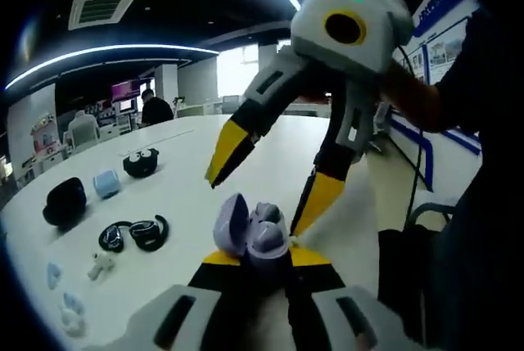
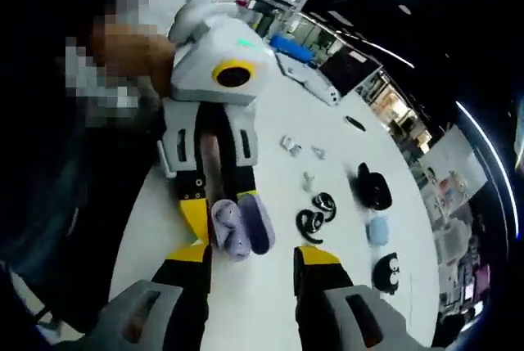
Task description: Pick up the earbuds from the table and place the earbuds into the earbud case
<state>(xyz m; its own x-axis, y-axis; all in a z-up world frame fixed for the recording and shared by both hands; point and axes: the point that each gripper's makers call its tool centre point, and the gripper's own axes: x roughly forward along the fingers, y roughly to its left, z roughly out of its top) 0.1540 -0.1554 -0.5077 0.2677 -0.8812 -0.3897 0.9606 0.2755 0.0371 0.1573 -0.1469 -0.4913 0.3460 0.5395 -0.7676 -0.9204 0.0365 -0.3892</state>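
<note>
My left gripper [image 2: 219, 228] pinches the open lavender earbud case [image 1: 252, 232]; my right gripper [image 1: 262, 191], spread and empty, hovers just above. Black earbuds [image 1: 133, 234] lie left; a careless nudge could dislodge the case.

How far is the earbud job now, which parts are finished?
Done: the left gripper holds the open purple earbud case between its jaws. In hand: the right gripper hangs open over the case, nothing visible between its jaws. Left: the black earbuds and a white earbud lie on the table.
</note>
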